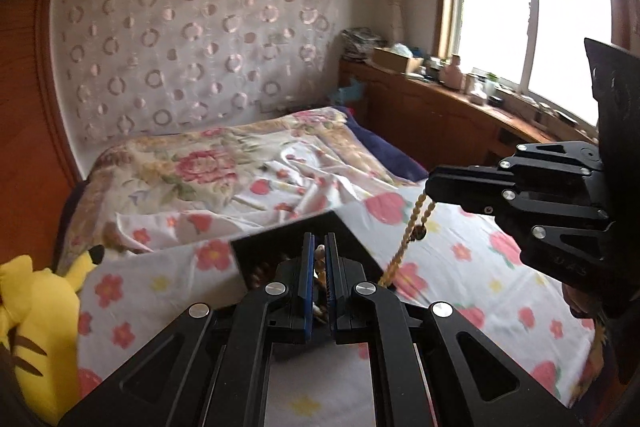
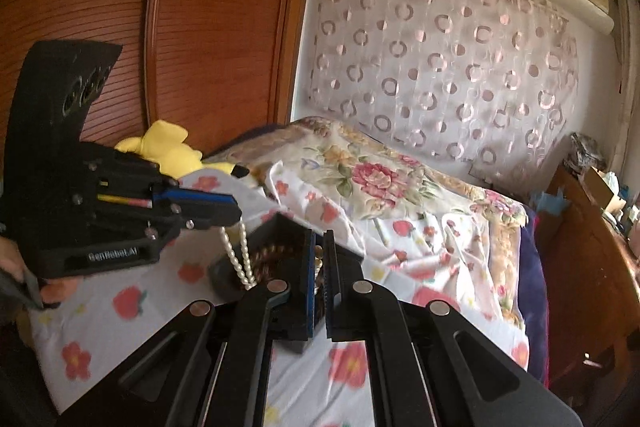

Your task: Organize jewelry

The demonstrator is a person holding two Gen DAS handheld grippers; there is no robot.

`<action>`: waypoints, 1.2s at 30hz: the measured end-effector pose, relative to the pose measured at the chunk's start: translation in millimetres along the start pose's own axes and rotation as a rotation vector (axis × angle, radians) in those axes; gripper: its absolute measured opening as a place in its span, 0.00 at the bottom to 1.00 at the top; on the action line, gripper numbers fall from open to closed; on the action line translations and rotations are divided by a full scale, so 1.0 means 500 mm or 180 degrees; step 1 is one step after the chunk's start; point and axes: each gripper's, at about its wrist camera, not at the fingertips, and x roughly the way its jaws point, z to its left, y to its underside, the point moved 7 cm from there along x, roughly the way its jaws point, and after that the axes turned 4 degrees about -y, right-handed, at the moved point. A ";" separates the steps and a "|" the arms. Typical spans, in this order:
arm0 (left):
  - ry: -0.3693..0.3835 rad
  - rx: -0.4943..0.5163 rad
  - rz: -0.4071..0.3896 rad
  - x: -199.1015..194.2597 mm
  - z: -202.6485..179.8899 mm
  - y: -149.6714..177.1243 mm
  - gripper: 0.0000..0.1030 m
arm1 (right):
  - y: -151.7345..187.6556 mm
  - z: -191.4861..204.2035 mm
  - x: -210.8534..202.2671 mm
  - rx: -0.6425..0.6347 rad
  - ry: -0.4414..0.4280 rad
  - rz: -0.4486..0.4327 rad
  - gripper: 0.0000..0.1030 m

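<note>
Evidently each gripper lifts its strand clear to untangle them: left gripper (image 2: 236,213) pinches the pearl necklace (image 2: 240,259), right gripper (image 1: 430,187) the golden bead chain (image 1: 408,239), above the black jewelry box (image 2: 288,231).

White bed sheet (image 2: 132,331) printed with pink-red flowers, strawberries and small yellow blossoms. Cream quilt (image 2: 360,171) patterned with large pink roses and green leaves. Sheer pale curtain (image 1: 192,39) dotted with pink rings and discs. Reddish-brown slatted wooden wardrobe (image 2: 208,19). Bright yellow plush toy (image 1: 36,327) with brown stripes. Black tongs (image 1: 320,255) with blue pads. White pearl strand (image 2: 236,251); golden-tan bead strand (image 1: 416,223). Black jewelry box (image 2: 290,227).
</note>
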 end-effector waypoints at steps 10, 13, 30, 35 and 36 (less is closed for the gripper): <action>-0.0313 -0.0175 0.0166 0.059 0.065 0.039 0.54 | 0.022 -0.036 0.116 0.0318 0.0010 0.0238 0.34; -0.0398 -0.0188 0.0110 0.037 0.066 0.059 0.63 | 0.046 -0.026 0.105 0.0448 -0.0024 0.0230 0.34; -0.0821 -0.0365 -0.0203 -0.172 0.023 0.182 0.93 | 0.181 0.067 -0.164 0.1005 0.0434 -0.0370 0.98; -0.0890 -0.0413 -0.0261 -0.224 0.014 0.210 0.93 | 0.215 0.092 -0.223 0.1114 0.0570 -0.0425 0.98; -0.0892 -0.0441 -0.0271 -0.231 0.015 0.212 0.93 | 0.217 0.095 -0.229 0.1118 0.0594 -0.0445 0.98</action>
